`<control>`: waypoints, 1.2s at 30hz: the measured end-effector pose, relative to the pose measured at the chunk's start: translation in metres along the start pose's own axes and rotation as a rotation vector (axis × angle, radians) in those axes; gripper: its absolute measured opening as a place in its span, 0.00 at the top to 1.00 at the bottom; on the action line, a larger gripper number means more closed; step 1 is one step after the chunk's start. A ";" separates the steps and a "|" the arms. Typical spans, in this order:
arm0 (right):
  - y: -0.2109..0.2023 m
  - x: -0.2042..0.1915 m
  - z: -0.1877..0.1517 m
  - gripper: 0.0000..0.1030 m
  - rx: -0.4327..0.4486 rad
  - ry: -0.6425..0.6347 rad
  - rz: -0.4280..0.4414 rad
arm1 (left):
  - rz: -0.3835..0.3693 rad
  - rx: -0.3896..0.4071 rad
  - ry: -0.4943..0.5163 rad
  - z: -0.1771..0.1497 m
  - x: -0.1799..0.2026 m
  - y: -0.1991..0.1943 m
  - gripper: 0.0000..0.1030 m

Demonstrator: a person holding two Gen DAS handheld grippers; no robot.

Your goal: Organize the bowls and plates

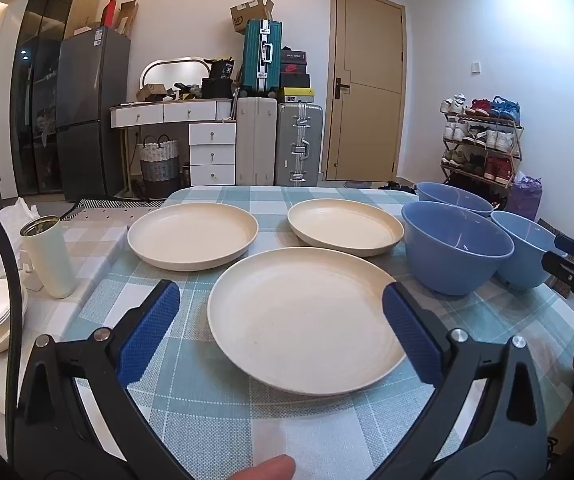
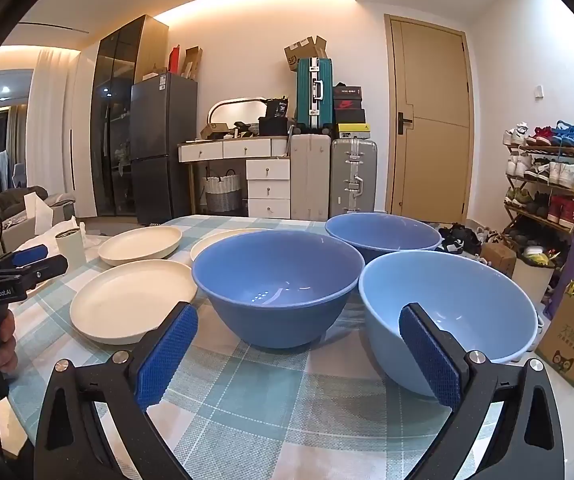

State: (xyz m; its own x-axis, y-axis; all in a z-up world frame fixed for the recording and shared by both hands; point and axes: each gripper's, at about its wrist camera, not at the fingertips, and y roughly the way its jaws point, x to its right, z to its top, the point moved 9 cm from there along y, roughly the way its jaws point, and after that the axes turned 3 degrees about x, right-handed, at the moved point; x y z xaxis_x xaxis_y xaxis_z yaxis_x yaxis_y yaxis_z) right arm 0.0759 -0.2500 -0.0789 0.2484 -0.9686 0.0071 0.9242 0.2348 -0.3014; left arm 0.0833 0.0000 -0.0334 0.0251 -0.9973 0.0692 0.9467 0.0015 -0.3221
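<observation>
Three cream plates [image 1: 307, 320] and three blue bowls [image 2: 277, 284] are sitting unstacked on the checked-cloth surface [image 1: 215, 412], plates to the left, bowls to the right, so gathering is judged not yet begun. The left hand-held gripper [image 1: 281, 326] is hovering wide and empty before the nearest plate, tilting slightly downward. The right hand-held gripper [image 2: 299, 350] is likewise gaping empty toward the pale bowl [image 2: 447, 312]; next, each needs a rim pinched.

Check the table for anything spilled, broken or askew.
Nothing stands out. Three cream plates and three blue bowls sit upright, empty and unbroken on the checked tablecloth, none stacked yet.
</observation>
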 end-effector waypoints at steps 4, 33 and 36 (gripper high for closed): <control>-0.002 -0.001 0.001 0.00 0.011 0.003 -0.008 | 0.002 -0.004 0.007 0.000 0.000 0.000 0.02; -0.001 -0.002 0.000 0.00 0.007 0.010 0.006 | 0.004 -0.007 0.011 0.000 0.000 0.000 0.02; -0.002 -0.002 0.000 0.00 0.007 0.010 0.007 | 0.004 -0.007 0.012 -0.001 0.000 0.000 0.02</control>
State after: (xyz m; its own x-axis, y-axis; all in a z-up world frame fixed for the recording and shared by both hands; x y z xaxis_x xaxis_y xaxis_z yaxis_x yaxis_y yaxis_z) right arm 0.0739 -0.2481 -0.0781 0.2516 -0.9678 -0.0040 0.9245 0.2416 -0.2950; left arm 0.0832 0.0000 -0.0340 0.0250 -0.9981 0.0565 0.9443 0.0051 -0.3290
